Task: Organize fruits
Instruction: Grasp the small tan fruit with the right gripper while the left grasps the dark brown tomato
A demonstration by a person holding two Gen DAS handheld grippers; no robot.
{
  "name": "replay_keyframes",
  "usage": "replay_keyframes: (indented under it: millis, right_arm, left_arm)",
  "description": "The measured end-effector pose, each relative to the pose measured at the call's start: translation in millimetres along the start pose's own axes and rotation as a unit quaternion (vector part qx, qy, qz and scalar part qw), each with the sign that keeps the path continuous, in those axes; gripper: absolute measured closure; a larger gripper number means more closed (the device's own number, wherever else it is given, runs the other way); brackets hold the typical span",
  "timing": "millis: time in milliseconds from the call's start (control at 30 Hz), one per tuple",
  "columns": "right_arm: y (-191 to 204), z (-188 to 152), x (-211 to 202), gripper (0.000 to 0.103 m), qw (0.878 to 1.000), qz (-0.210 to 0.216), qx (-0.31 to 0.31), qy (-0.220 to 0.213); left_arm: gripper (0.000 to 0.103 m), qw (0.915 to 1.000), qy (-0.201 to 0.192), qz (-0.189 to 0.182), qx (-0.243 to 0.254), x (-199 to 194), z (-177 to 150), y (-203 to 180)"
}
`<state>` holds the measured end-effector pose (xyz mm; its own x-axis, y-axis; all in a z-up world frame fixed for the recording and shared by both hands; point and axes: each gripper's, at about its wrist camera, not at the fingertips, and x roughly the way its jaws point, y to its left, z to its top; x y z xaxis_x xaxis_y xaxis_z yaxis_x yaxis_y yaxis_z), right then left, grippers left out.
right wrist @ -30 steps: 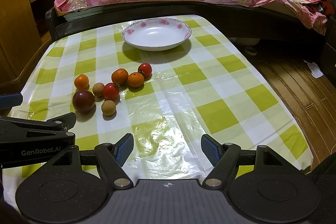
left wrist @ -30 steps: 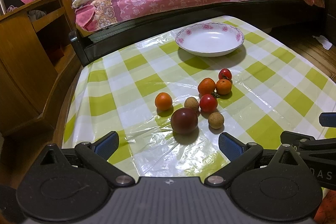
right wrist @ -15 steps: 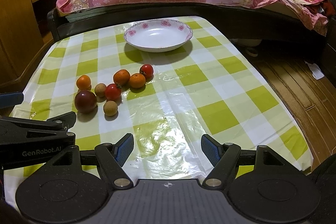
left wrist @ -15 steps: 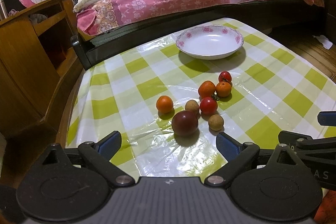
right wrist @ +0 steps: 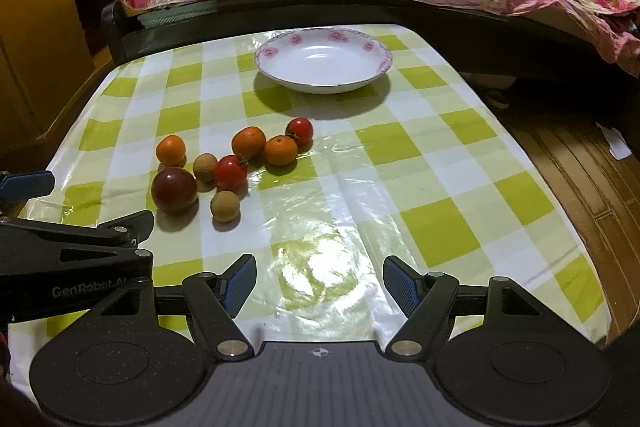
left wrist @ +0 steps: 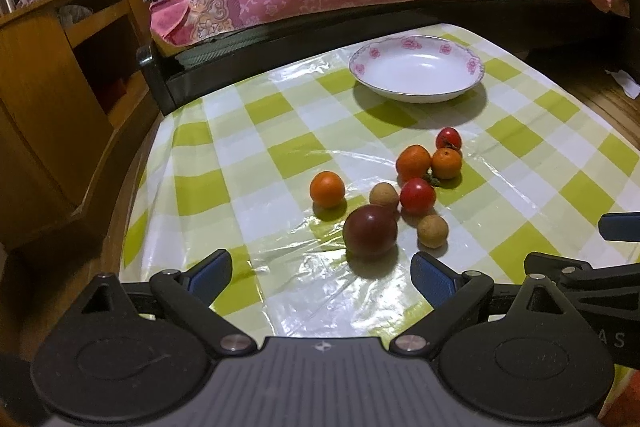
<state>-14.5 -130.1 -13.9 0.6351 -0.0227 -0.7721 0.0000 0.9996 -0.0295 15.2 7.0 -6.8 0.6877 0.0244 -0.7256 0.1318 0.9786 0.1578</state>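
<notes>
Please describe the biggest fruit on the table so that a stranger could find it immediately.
On the checked tablecloth, fruits cluster nearer than the white dish. The dark purple fruit lies nearest the left gripper. It alone is dark, and clearly larger than the others.

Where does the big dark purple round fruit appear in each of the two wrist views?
Left wrist view: the big dark purple round fruit sits low centre, just ahead of the open left gripper.
Right wrist view: low left.
Shared landmark: the white floral-rimmed dish beyond it.
</notes>
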Motion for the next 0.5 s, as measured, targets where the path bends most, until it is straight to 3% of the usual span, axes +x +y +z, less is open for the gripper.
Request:
replay_keyframes:
  millis: [333, 500]
  right_arm:
    - [6.7, 18.5, 23.8, 0.037, 0.999, 0.032, -0.027, 0.018]
    - [12.1, 30.3, 34.1, 0.040, 0.996, 0.073, -0.053, 0.015]
  left_arm:
    - [0.007, 0.9999, -0.005, 0.005, 0.010, 17.1, 9.8, 10.2]
    - [0.008, 1.0000, 0.005, 0.002, 0.003, 27.4, 12.8, 21.9]
